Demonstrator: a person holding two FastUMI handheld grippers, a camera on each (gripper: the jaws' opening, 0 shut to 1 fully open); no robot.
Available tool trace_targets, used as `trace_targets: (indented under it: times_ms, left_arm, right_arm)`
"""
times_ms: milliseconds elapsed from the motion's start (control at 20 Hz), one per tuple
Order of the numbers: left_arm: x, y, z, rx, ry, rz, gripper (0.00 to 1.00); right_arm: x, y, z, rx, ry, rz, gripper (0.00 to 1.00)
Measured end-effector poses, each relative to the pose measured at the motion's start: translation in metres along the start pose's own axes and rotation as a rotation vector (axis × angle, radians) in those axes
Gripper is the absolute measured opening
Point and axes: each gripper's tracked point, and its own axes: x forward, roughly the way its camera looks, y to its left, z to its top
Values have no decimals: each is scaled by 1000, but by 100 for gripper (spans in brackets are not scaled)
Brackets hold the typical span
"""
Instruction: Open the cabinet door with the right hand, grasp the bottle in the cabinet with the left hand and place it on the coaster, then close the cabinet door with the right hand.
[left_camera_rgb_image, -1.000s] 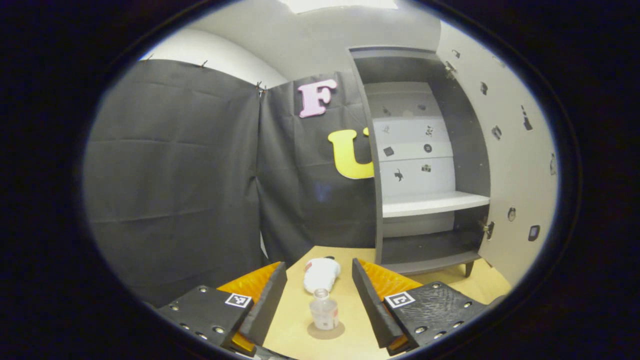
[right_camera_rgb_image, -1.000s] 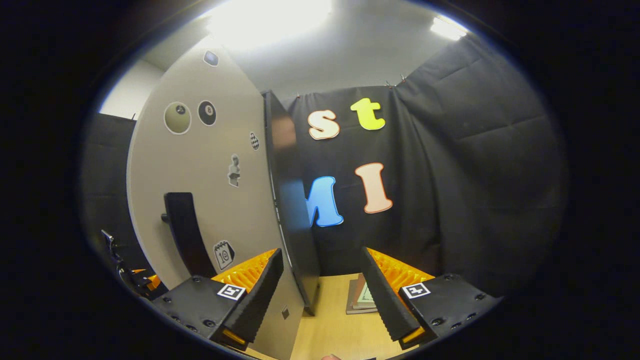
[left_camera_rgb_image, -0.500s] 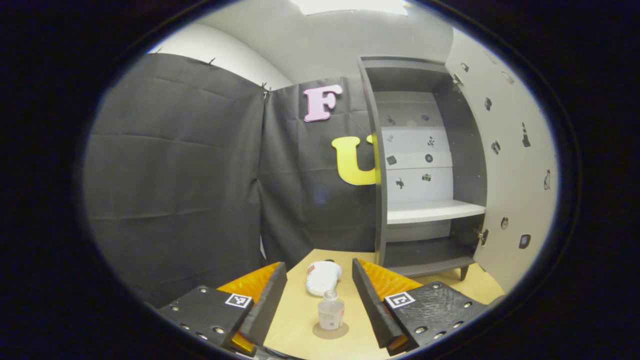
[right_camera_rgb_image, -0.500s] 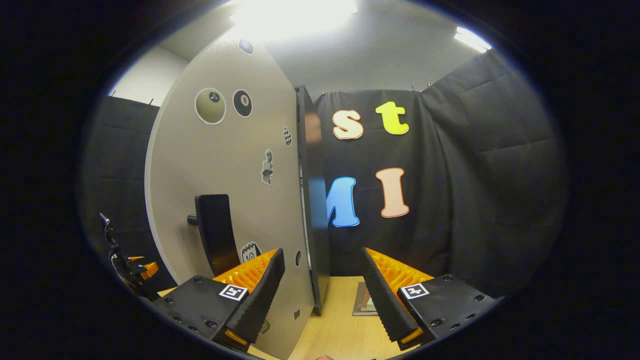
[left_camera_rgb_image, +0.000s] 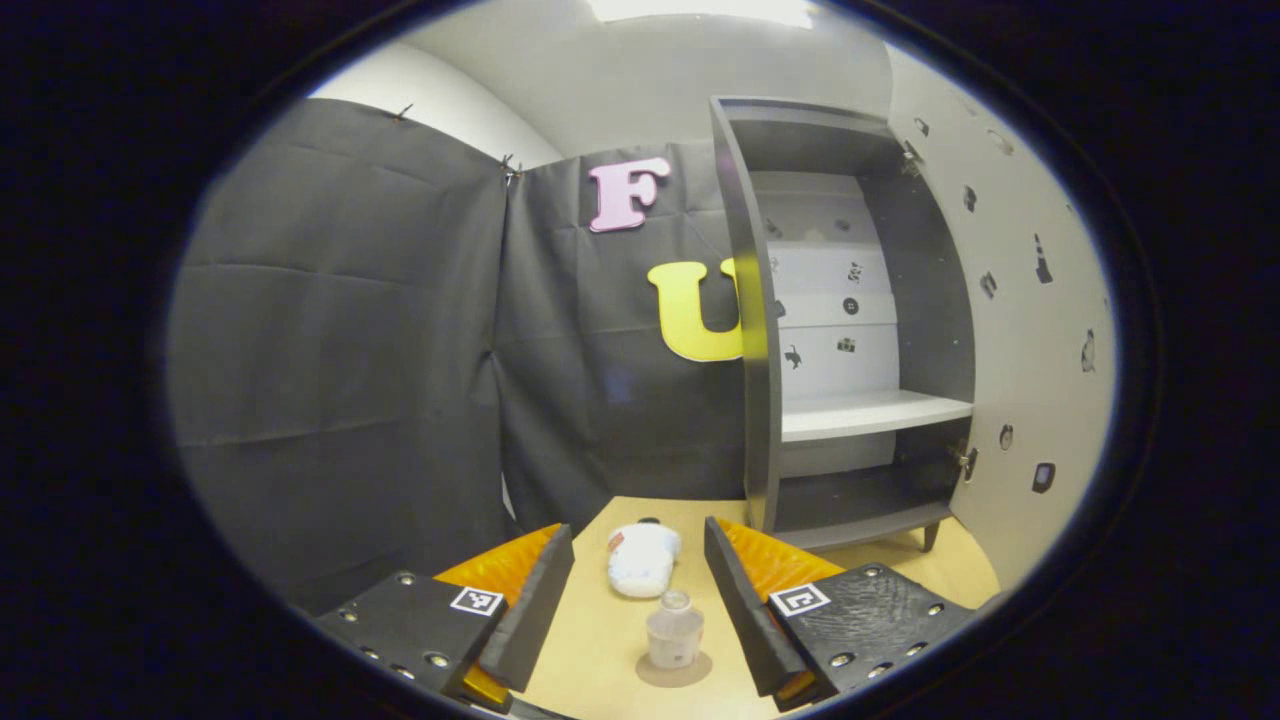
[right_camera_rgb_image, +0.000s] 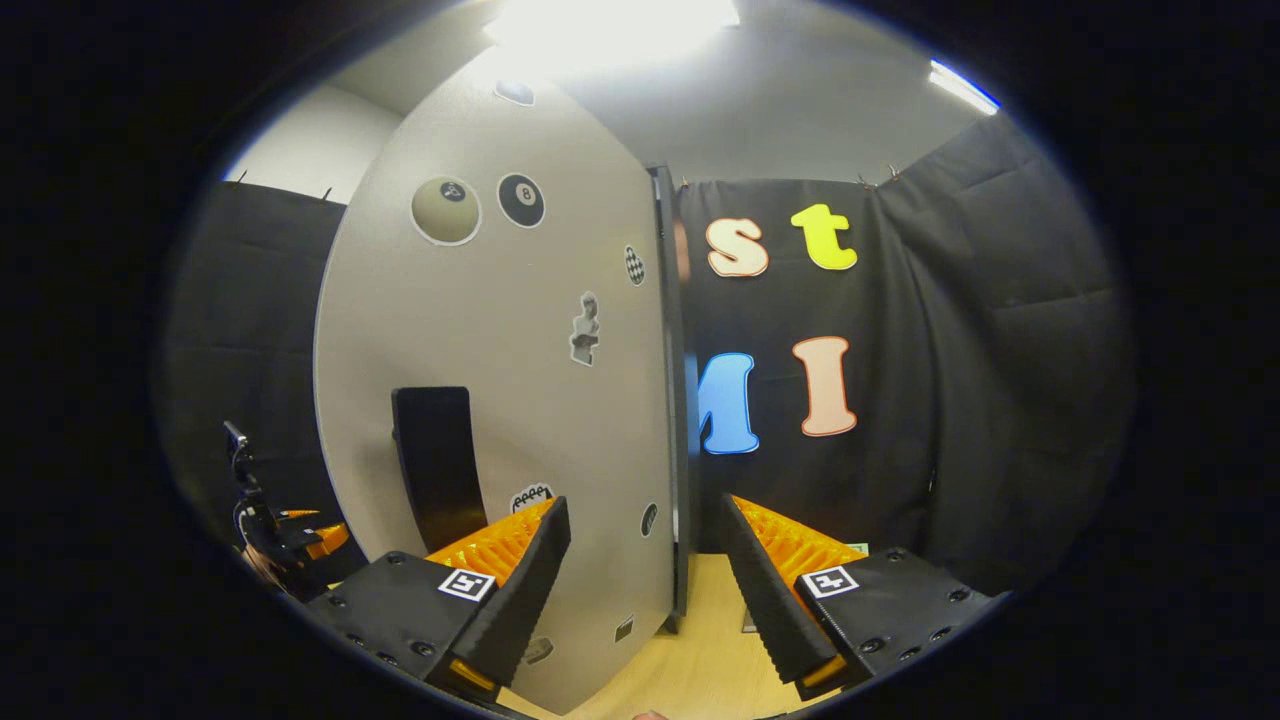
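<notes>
Bottle (left_camera_rgb_image: 675, 630) upright on coaster (left_camera_rgb_image: 673, 670), cabinet (left_camera_rgb_image: 850, 330) shelves bare

The stickers (left_camera_rgb_image: 848, 305) on the cabinet's back wall are too small to make out. The door (right_camera_rgb_image: 520, 380) hides the cabinet body, and its handle's (right_camera_rgb_image: 438, 462) lower end sits behind a finger

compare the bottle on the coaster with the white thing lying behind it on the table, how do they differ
The bottle stands upright; the white object lies on its side. The bottle is clear and see-through; the white object is opaque, with a touch of red at one end. The bottle sits on the round coaster; the white object rests straight on the table. Both sit apart from the open left claw.
</notes>
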Motion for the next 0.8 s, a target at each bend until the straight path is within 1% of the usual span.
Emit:
trace_targets:
  times_ms: [50,150,650,800]
  left_arm:
    - [2,3,0,-2,-1,-4,80]
    - [5,11,-4,-10,3,-7,80]
    - [25,54,-20,-37,24,-15,79]
    - [31,68,-24,-39,27,-14,79]
  right_arm:
    - [4,4,-2,-16,4,3,95]
    - [11,14,-2,-26,5,16,95]
    - [46,70,-10,21,30,83,95]
    - [59,79,-13,3,27,78,95]
